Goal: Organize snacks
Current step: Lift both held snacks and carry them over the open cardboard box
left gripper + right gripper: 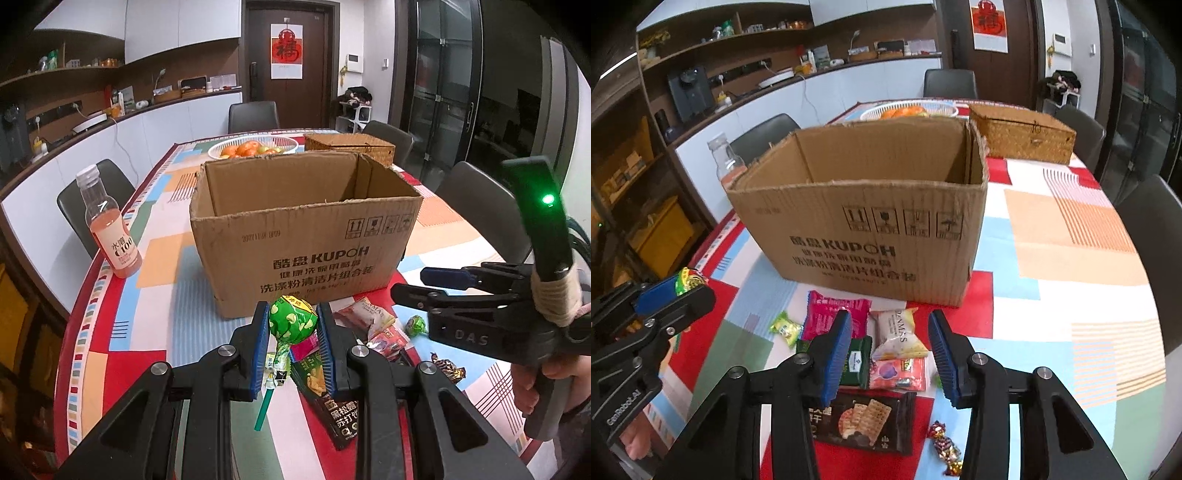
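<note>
My left gripper (pixel 292 325) is shut on a green-wrapped lollipop (pixel 293 320), held above the table just in front of the open cardboard box (pixel 306 236). Its green stick (pixel 264 408) hangs down between the fingers. My right gripper (pixel 891 343) is open and empty, above a pile of snacks: a pink packet (pixel 822 312), a white DENMAS packet (pixel 897 334), a dark green packet (pixel 857 363), a black cracker packet (pixel 866 419) and wrapped candies (pixel 945 448). In the left wrist view the right gripper (pixel 424 286) is at the right. The box (pixel 864 218) looks empty where its inside shows.
A pink drink bottle (pixel 110 230) stands left of the box. A white fruit basket (pixel 255 146) and a wicker box (pixel 1023 134) sit behind it. Dark chairs (pixel 92 199) surround the table with the colourful cloth (pixel 1071 258). A small green candy (pixel 785 326) lies left of the pile.
</note>
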### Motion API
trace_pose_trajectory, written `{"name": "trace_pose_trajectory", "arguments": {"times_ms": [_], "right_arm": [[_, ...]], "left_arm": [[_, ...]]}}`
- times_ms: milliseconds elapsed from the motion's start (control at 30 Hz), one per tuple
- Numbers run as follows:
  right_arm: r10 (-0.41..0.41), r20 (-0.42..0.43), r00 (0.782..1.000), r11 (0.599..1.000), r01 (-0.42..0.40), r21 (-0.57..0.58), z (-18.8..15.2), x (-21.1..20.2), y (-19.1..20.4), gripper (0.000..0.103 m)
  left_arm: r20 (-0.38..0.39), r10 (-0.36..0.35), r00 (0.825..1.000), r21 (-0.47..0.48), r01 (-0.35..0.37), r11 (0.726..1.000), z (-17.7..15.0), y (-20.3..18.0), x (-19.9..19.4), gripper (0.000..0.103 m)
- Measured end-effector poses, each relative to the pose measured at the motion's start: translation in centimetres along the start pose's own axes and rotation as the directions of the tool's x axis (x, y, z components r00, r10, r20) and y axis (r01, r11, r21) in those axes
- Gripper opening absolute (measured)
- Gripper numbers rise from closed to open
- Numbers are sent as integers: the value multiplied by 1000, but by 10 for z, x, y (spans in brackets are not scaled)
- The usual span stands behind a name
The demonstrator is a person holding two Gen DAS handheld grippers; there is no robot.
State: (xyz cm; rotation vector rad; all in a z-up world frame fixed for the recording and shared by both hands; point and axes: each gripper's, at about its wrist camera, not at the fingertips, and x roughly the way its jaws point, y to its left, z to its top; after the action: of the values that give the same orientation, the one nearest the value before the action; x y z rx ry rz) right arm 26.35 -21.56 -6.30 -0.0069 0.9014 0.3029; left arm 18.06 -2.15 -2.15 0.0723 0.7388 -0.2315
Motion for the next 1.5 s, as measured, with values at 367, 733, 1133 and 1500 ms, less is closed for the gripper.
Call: {"name": "trace_pose_trajectory", "arguments": {"times_ms": [367,733,1133,1500], "right_arm": [[-15,-148,989,997,5,-72,2,54,6,44],[-50,-209,977,995,30,-95,-6,85,6,43],[-53,-163,985,995,38,-93,-9,69,11,33],[-48,35,998,997,50,-58,0,-17,15,33]], "left_arm": [[-79,-1,997,-22,-1,1000,-7,7,32,26],[-113,4,994,-31,-7,999,-11,11,48,26],[-101,1,995,-45,-6,999,-10,13,42,26],[5,-19,1000,-30,19,999,10,6,5,26]]}}
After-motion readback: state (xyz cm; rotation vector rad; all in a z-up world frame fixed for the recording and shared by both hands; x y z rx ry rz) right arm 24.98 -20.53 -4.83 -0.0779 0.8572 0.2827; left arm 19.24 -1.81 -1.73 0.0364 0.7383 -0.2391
